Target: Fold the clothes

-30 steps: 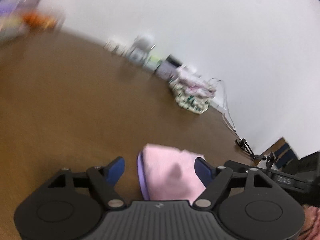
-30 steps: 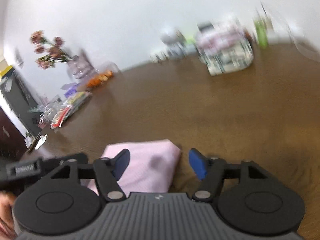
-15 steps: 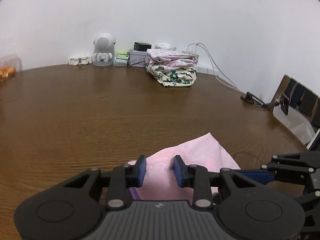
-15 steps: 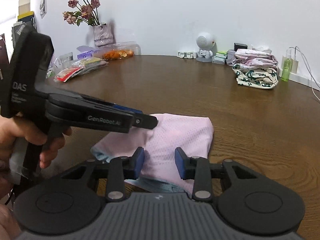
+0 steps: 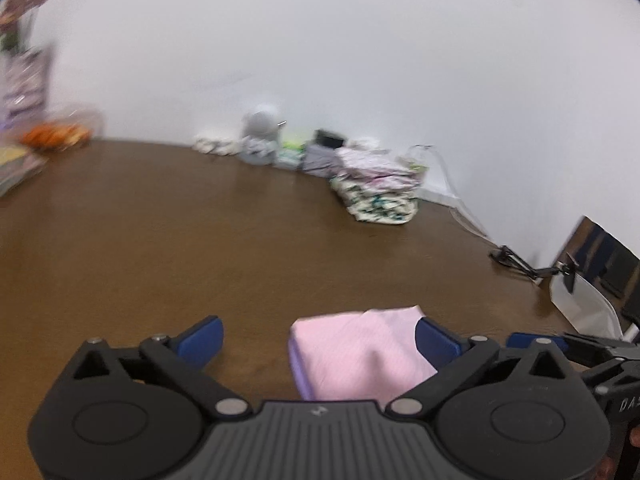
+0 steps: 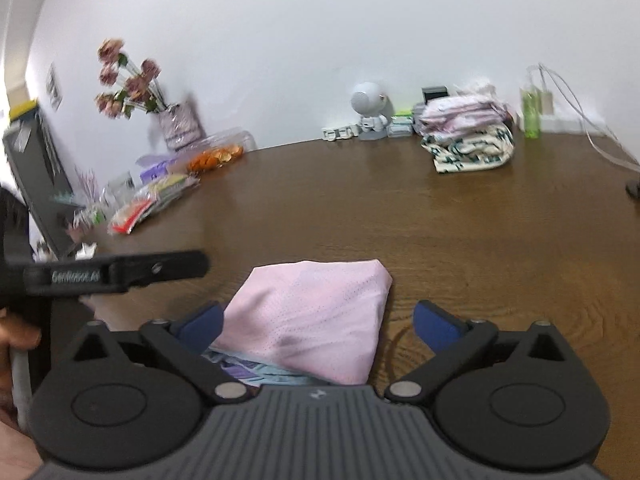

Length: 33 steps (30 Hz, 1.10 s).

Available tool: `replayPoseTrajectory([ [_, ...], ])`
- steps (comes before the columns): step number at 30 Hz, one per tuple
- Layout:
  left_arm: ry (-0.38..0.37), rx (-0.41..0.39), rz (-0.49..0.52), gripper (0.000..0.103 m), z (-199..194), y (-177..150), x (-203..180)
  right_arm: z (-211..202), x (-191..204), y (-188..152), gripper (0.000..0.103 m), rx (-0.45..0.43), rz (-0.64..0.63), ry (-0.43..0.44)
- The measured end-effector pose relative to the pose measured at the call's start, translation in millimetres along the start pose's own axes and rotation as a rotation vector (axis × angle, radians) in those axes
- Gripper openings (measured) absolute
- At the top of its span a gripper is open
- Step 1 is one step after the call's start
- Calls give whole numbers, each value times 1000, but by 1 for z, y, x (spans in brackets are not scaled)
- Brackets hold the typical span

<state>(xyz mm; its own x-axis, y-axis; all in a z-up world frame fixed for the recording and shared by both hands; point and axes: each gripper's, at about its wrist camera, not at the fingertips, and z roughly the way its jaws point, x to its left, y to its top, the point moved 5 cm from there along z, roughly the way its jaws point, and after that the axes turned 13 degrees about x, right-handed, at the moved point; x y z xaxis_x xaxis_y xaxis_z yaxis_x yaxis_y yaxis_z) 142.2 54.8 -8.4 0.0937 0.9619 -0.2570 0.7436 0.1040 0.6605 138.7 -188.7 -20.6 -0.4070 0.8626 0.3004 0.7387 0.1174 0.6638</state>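
A folded pink garment (image 5: 360,354) (image 6: 316,316) with a lilac and pale blue underside lies on the brown wooden table (image 5: 240,240). My left gripper (image 5: 318,338) hangs just over its near edge with jaws opening wide; the cloth lies between the blue pads, closer to the right pad, and is not pinched. My right gripper (image 6: 316,326) is likewise opening wide over the garment, whose left part sits by the left pad, free of any grip. The left gripper's black body (image 6: 112,272) shows at the left of the right wrist view.
A stack of folded clothes (image 6: 468,140) (image 5: 376,188) sits at the table's far side by a small white robot figure (image 6: 370,110), boxes and a green bottle (image 6: 530,114). Flowers in a vase (image 6: 176,120), snack packets (image 6: 152,200) and oranges stand far left. Cables (image 5: 516,262) lie far right.
Both grippers narrowed over the pink garment half a second ago and have now spread wide, leaving it flat on the table. Both views have pulled back and shifted slightly.
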Motion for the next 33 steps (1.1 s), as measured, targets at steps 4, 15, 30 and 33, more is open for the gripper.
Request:
replayPoseTrajectory([
  [4,-21,71,-46,103,0,-15,7,0,-5,-4,103,27,51,8],
  [15,-101,138,-114,103,11,-26,14,11,-15,-17,103,69,144,49],
  [30,-236,354,-270,60,63,18,33,50,-41,19,75,135,120,66],
  [33,-221,382,-265,49,67,22,34,59,-45,18,64,154,138,101],
])
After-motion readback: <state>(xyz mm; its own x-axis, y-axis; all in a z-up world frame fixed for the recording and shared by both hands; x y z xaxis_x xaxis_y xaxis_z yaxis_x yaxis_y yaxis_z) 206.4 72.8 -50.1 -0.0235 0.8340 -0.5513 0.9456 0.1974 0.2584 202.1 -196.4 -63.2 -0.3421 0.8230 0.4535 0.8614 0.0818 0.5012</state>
